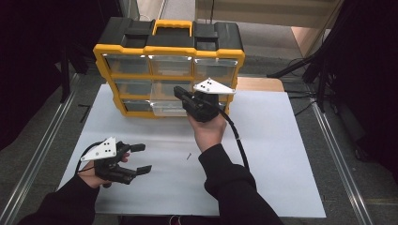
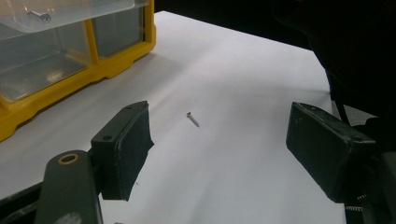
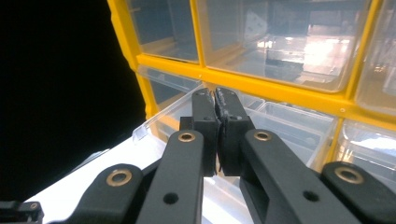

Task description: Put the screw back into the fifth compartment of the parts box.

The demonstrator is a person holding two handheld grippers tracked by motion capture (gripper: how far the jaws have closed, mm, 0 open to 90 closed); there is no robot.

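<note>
White sheet (image 1: 277, 154) covered your table, with the yellow-framed drawer organizer (image 1: 169, 49) standing at its far edge and one clear drawer (image 1: 165, 108) in the bottom row pulled partway out. Your right gripper (image 1: 180, 92) sat at that open drawer with its jaws pressed together, and I couldn't make out anything pinched between them; your left gripper (image 1: 141, 158) rested low at the near left with jaws spread wide and nothing in them. Small screw (image 1: 188, 155) lay loose on the sheet between your two hands, well apart from the organizer.

Dim, dark surrounds — glare on clear drawers (image 3: 299, 51); soft focus
</note>
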